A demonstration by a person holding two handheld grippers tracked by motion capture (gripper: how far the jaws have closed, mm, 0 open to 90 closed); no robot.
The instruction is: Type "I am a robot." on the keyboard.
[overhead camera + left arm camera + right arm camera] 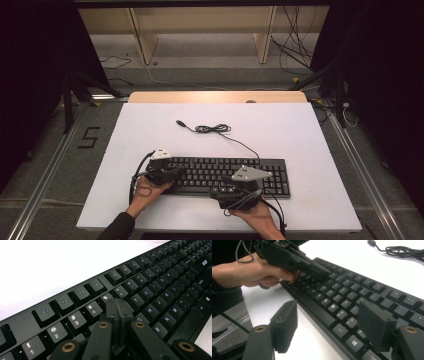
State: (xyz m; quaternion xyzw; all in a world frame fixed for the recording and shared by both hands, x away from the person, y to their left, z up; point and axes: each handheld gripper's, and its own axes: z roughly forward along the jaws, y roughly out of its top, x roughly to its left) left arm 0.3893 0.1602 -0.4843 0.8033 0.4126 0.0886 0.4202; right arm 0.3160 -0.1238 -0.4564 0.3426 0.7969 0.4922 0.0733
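R tool (329, 327) jaws apart, astride keyboard (235, 172) front edge | L tool (118, 312) clenched, tips on keys

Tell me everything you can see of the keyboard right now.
The keyboard is a black full-size one with matte, plastic-looking keys and pale legends, lying flat on the white table, long side toward the person. Its black cable runs from the back edge to a loose coil and a plug on the table. The left gripper, jaws closed together, is over the number and letter rows near the 5 key; whether it presses a key is unclear. The right gripper, jaws open, sits at the front edge.
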